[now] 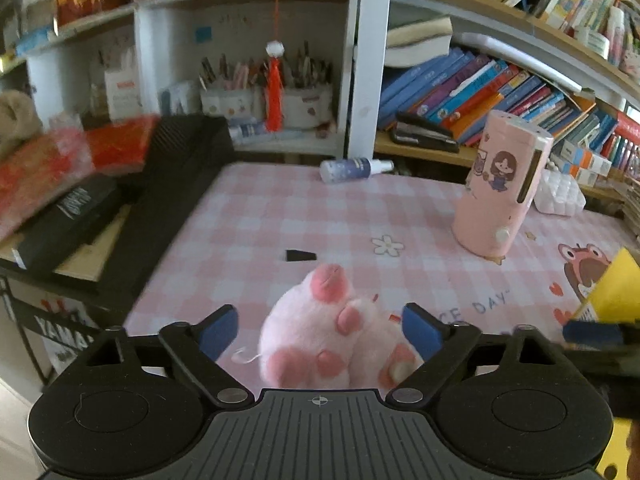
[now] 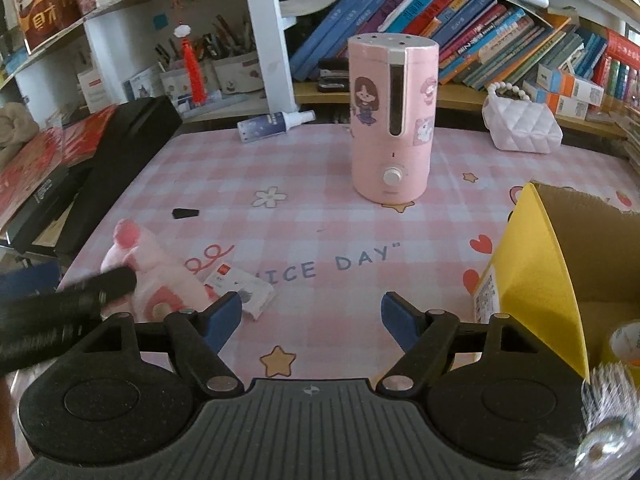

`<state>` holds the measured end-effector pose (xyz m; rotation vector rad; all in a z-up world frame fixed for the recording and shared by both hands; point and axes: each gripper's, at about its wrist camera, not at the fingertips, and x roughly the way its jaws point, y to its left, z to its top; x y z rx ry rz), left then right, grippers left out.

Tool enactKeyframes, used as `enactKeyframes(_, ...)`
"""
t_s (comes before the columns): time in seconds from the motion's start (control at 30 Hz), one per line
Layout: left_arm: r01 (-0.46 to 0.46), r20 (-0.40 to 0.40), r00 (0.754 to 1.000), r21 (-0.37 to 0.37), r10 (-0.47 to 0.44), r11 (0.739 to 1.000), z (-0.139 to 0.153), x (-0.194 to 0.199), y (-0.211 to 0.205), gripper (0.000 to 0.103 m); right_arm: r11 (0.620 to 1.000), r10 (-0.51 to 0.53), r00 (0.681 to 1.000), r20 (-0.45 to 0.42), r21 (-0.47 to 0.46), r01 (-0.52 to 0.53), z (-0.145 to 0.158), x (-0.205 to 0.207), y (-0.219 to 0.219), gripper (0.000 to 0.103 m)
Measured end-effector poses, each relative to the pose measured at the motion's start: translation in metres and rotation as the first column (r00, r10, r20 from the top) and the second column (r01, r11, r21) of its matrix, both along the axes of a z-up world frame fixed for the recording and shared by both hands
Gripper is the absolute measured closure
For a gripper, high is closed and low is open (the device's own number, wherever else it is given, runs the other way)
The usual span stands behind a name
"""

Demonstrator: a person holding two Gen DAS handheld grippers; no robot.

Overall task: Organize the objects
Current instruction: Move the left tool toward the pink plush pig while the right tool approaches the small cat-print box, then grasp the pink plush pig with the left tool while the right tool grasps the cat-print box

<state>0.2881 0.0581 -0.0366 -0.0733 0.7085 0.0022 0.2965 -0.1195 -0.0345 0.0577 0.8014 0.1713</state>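
A pink plush toy (image 1: 332, 344) lies on the pink checked tablecloth (image 1: 320, 216), between the blue pads of my left gripper (image 1: 320, 330). The jaws stand wide; the left pad is clear of the plush and the right pad is close to its edge. In the right wrist view the plush (image 2: 160, 264) sits at the lower left, partly hidden by a blurred black left finger (image 2: 116, 280). My right gripper (image 2: 312, 316) is open over bare cloth with nothing between its pads. A small white packet (image 2: 244, 288) lies beside the plush.
A pink humidifier (image 2: 390, 120) stands mid-table. A spray bottle (image 2: 272, 124) lies at the back, a white quilted bag (image 2: 520, 128) back right. An open yellow cardboard box (image 2: 560, 264) is at the right. A small black piece (image 2: 185, 213) and a long black case (image 1: 172, 184) sit left.
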Motion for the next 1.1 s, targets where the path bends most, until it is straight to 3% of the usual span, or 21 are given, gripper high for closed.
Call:
enactKeyframes(0.2,-0.049,-0.068,0.996,-0.005,0.049,0.999,-0.025,0.032,0.001,0.010,1.000,0.012,1.000,-0.014,-0.005,-0.012,-0.002,0.004,-0.002,0.027)
enactKeyframes(0.4,-0.075,-0.151,0.987,-0.145,0.052,0.987,-0.043,0.038,0.013,0.013,0.999,0.033,0.999,-0.030,-0.007,-0.033,-0.006,0.009,-0.001,0.027)
enactKeyframes(0.5,-0.080,-0.136,0.989,-0.164,0.057,0.983,-0.042,0.026,0.018,0.025,0.999,0.047,0.998,-0.037,-0.009,-0.047,-0.007,0.011,0.004,0.027)
enactKeyframes(0.6,-0.095,-0.141,0.987,-0.163,0.072,0.982,-0.036,0.008,0.025,0.030,0.997,0.070,0.997,-0.043,-0.005,-0.071,-0.008,0.013,0.012,0.027)
enactKeyframes(0.87,-0.213,-0.122,0.974,-0.178,0.193,0.961,-0.012,-0.047,0.060,0.030,0.995,0.095,0.994,-0.044,-0.034,-0.097,-0.022,0.023,0.047,0.027)
enactKeyframes(1.1,-0.187,-0.122,0.977,-0.120,0.172,0.975,-0.006,-0.075,0.051,0.030,0.996,0.070,0.997,-0.016,-0.061,-0.071,-0.044,0.037,0.074,0.027)
